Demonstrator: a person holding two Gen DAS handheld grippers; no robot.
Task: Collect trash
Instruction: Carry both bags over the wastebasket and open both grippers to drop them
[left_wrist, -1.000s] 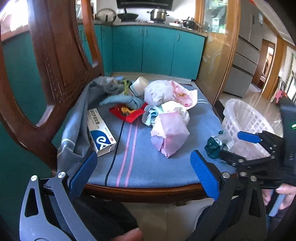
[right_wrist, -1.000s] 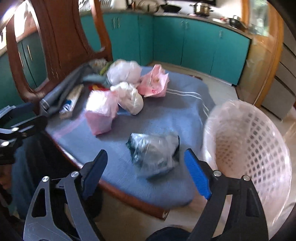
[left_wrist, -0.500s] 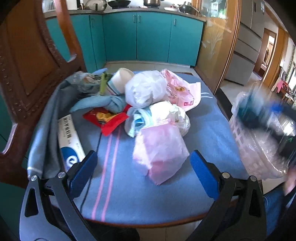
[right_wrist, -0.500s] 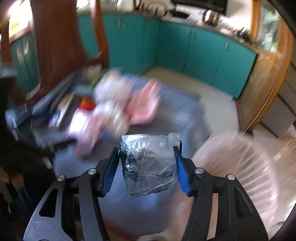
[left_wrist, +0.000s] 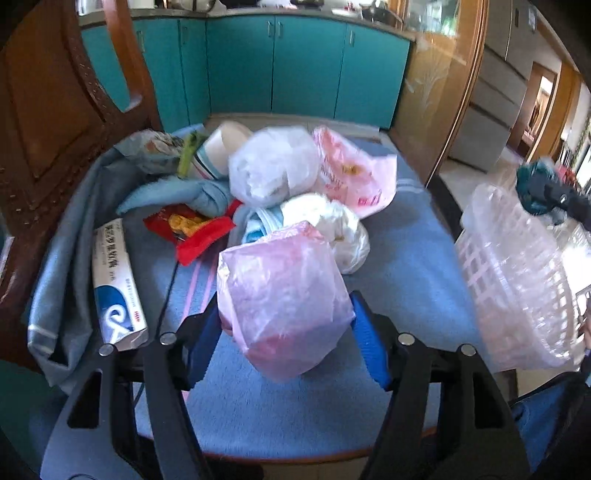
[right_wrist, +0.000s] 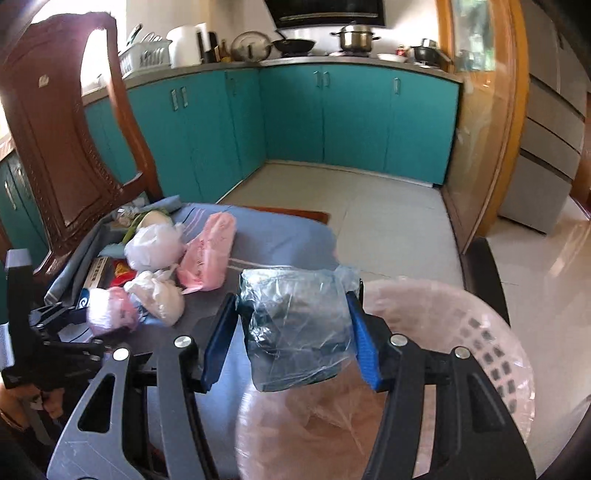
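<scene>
Clear bag (right_wrist: 295, 328) of dark trash, clamped between the right gripper (right_wrist: 291, 336) pads, held above the pink basket (right_wrist: 480, 332) rim. Pink bag (left_wrist: 280, 299) on the blue cushion (left_wrist: 399, 266), left of the basket, sitting between the left gripper (left_wrist: 284, 332) pads, which have just been closing onto its sides. Behind the pink bag: white bags, another pink bag, a red wrapper (left_wrist: 188, 232). Farther from the basket, a toothpaste box (left_wrist: 114, 284) near the chair back (left_wrist: 55, 122).

The right gripper (right_wrist: 291, 328) is clamping a clear bag (right_wrist: 295, 328) above the pink basket (right_wrist: 461, 332), beside the chair (right_wrist: 280, 236).
</scene>
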